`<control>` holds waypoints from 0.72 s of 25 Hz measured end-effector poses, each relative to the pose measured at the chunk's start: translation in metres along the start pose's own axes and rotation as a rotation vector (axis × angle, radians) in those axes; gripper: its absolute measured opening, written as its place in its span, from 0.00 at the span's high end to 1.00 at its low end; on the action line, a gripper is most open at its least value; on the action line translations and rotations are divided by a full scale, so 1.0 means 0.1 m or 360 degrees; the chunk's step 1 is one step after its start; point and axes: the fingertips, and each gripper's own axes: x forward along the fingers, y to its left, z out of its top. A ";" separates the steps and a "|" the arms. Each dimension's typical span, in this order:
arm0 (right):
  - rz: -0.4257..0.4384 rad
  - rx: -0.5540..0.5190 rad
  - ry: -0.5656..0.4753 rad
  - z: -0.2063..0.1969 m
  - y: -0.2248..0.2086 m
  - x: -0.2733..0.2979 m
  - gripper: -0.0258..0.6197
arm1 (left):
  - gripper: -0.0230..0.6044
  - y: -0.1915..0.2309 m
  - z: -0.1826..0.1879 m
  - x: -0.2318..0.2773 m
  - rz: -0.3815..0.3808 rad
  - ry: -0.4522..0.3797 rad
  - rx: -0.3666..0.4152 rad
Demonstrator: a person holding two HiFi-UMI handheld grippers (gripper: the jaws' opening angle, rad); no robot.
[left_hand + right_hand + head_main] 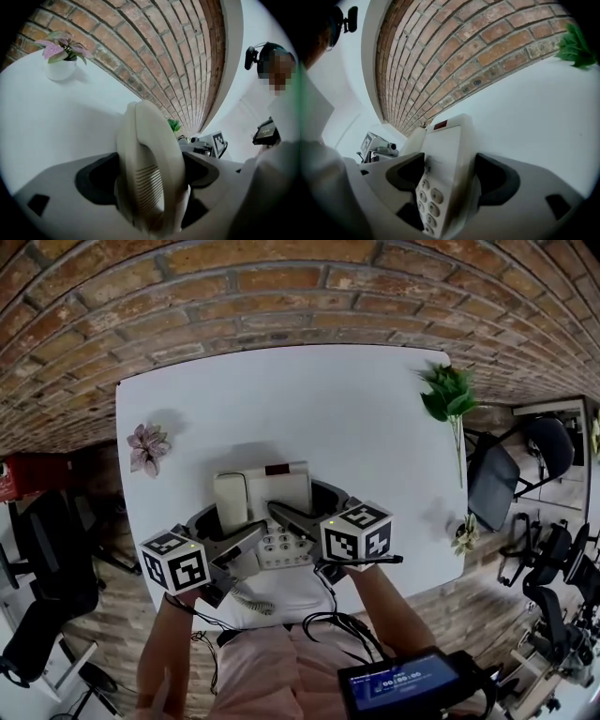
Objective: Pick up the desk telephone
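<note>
The phone (272,491) sits on the white tabletop (281,399), midway across it and towards its near edge, with its long side running away from the person. Whether its base rests flat on the tabletop or is raised off it cannot be told. The handset (231,500) lies along the phone's left side. A coiled cord (249,597) trails from it over the tabletop's near part.

Left gripper (230,526): its fingers (101,176) are clamped on the handset, one pad on each flank, with the slotted earpiece end facing the camera.

Right gripper (305,512): its fingers (497,180) stand wide and are closed on the phone's body. One pad is against the keypad (427,197) side and the other is against the outer edge. A small red window (440,125) shows at the phone's far end.

A pink-leaved plant (147,447) in a white pot stands at the tabletop's left edge. A green plant (448,395) stands at the tabletop's far right corner. A brick wall (281,287) runs along the tabletop's far side.
</note>
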 end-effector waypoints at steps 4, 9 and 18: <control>0.0014 0.0004 0.0014 0.00 -0.01 0.01 0.42 | 0.28 0.01 -0.01 0.01 0.0033 -0.0001 0.0019; 0.0036 -0.0028 -0.0025 0.01 0.03 -0.02 0.43 | 0.28 -0.03 0.00 -0.01 0.0093 -0.0049 0.0087; 0.0213 -0.0208 -0.0175 0.02 0.20 -0.24 0.41 | 0.28 -0.23 -0.01 -0.15 0.0175 -0.0263 0.0514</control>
